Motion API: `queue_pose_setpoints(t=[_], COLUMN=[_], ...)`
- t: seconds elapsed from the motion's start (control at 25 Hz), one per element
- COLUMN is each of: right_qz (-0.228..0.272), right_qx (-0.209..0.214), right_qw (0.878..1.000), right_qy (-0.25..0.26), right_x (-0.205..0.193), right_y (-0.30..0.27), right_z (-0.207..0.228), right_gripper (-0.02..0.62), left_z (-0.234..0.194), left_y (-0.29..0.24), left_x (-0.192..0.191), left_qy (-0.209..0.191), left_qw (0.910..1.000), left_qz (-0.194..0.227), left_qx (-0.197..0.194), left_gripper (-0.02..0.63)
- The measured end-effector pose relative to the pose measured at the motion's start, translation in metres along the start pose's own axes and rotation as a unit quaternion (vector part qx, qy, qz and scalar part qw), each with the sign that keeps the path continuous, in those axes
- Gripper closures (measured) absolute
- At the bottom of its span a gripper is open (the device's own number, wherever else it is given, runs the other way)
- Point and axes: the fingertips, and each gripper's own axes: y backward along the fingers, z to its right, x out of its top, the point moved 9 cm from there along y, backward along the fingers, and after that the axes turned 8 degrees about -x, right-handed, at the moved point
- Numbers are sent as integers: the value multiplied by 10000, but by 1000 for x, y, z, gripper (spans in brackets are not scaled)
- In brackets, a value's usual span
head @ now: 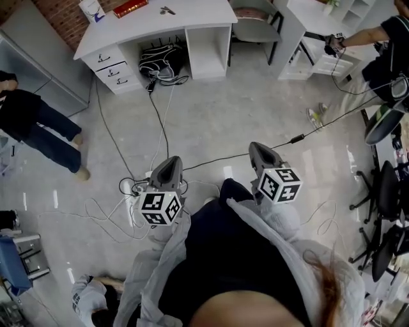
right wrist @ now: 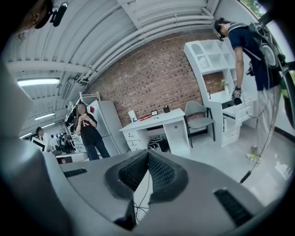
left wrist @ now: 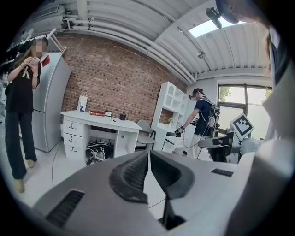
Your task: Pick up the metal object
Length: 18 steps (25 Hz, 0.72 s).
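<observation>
seen steeply from above in the head view, a person in a grey jacket (head: 275, 236) holds two tongs out over a glossy grey floor (head: 223, 121) strewn with thin cables (head: 118, 207). only this view shows the top of the white surface (head: 198, 19). the metal object (head: 167, 10), a small thin grey piece too small to make out further, lies flat near the middle of it, well apart from both tongs. a red box (head: 131, 7) and a white paper bag (head: 92, 9) sit further left on the same surface, and a black bag (head: 160, 60) is tucked underneath.

the two gripper views look level across the room and show what the head view cannot: a brick wall (left wrist: 115, 78), a ribbed ceiling (left wrist: 138, 23), a tall white shelf unit (left wrist: 173, 108), and people standing upright, among them a person in black (left wrist: 20, 106) beside a grey fridge (left wrist: 50, 101).

the left tongs (head: 169, 159) are clenched, their dark ribbed pads meeting at the tips with nothing between them. the right tongs (head: 255, 147) are clenched the same way, also empty. both hang in the air above the floor, touching nothing.
</observation>
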Motion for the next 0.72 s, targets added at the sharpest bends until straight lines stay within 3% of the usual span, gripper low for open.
queue_pose_setpoints(t=[0.36,0.72], right_qz=[-24,-82], right_qx=[30,214], right_qw=[9999,9997], right_qy=[-105,-63], right_x=[12,57], right_y=[-27,-134], right_z=[2,21], right_gripper=[588,588], left_z=[-18,-78], left_y=[-10,-81], left_x=[-1,21], left_qy=[47,186], left_qw=[9998,9983], left_qz=[65,41], left_qx=[196,554], left_gripper=[575,575])
